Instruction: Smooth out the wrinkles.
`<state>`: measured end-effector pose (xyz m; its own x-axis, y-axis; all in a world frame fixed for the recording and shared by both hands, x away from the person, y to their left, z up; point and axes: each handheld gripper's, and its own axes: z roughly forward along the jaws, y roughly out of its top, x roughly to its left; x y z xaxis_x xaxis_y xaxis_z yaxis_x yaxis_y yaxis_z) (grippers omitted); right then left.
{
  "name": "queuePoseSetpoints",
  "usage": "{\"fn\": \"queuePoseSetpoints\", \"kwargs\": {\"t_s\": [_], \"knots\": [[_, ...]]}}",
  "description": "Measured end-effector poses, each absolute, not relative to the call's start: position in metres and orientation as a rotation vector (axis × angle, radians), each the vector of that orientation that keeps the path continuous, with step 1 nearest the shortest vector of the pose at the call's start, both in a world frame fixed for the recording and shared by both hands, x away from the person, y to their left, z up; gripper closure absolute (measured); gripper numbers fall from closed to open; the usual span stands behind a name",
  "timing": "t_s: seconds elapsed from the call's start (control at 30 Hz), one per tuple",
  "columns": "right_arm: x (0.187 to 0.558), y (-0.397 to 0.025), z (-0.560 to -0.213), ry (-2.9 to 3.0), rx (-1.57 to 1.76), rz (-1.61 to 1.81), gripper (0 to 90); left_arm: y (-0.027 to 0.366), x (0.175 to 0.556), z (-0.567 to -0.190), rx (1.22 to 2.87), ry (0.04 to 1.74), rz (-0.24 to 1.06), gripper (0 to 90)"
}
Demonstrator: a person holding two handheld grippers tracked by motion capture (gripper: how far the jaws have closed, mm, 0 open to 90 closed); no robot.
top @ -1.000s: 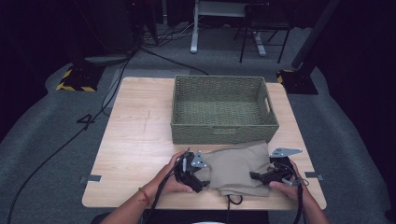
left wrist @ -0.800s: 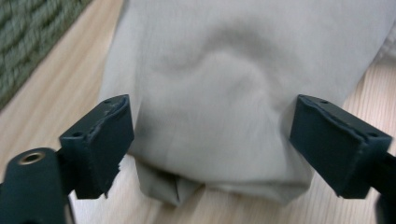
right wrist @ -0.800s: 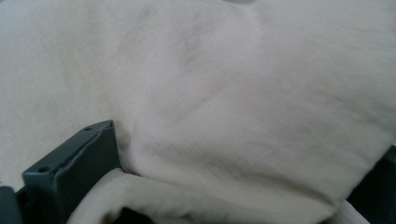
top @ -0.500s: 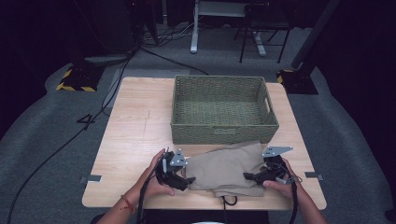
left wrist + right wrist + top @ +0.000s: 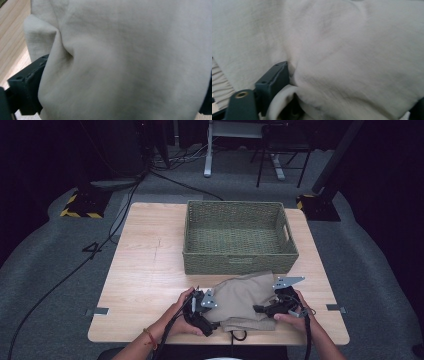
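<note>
Beige cloth (image 5: 245, 300), folded into a thick pad, lies on the tabletop (image 5: 145, 285) just in front of the woven basket (image 5: 239, 237), between the two grippers. The left gripper (image 5: 207, 312) bites its left edge and the right gripper (image 5: 265, 309) its right edge. In the left gripper view the fabric bulges between the fingers (image 5: 27, 85), which are closed on a fat fold. In the right gripper view the fingers (image 5: 273, 82) likewise pinch several layers, with a hem curling out below them.

The risk I see lies in the layers. Each bite seems to take the outer folds near the edge, so on a lift the inner layers may slide free from between the fingers and the pad could open and sag in the middle. A dark cord (image 5: 239, 336) hangs from the near edge, below both pairs of fingers, and may catch on the tabletop rim. The basket wall stands just beyond the fingers; a low carry would probably drag the cloth against it.
</note>
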<state>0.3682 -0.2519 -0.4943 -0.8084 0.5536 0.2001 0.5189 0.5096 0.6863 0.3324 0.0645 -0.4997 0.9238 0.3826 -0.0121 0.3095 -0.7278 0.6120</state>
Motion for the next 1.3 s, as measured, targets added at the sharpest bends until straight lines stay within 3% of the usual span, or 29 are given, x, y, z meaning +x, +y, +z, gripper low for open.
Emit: {"fn": "queuePoseSetpoints", "kwargs": {"t_s": [0.23,0.37,0.57,0.7,0.77,0.83,1.07,1.1,1.23,1.3], "knots": [[0.371,-0.253,-0.493,2.729,0.931,1.234,36.2,0.072,0.339,-0.494,2.407,0.456,0.155,35.5],[0.374,-0.250,-0.490,2.753,0.892,1.219,47.8,0.070,0.342,-0.492,2.412,0.459,0.157,48.2],[0.374,-0.245,-0.485,2.731,0.852,1.201,62.8,0.067,0.345,-0.491,2.423,0.449,0.162,53.2],[0.371,-0.244,-0.484,2.706,0.860,1.186,63.2,0.067,0.344,-0.492,2.408,0.463,0.171,53.2],[0.370,-0.244,-0.485,2.681,0.894,1.175,50.4,0.068,0.343,-0.492,2.403,0.476,0.169,52.5],[0.372,-0.246,-0.488,2.627,1.002,1.138,28.4,0.068,0.344,-0.493,2.401,0.466,0.168,52.2],[0.370,-0.245,-0.493,2.651,1.034,1.168,20.2,0.067,0.343,-0.494,2.386,0.466,0.166,51.0],[0.369,-0.244,-0.494,2.659,1.017,1.173,21.0,0.067,0.342,-0.495,2.382,0.471,0.163,51.0],[0.368,-0.241,-0.492,2.725,0.968,1.224,42.1,0.067,0.343,-0.495,2.379,0.465,0.163,51.0],[0.368,-0.241,-0.493,2.746,0.964,1.257,48.1,0.067,0.342,-0.495,2.381,0.468,0.172,52.0]]}}
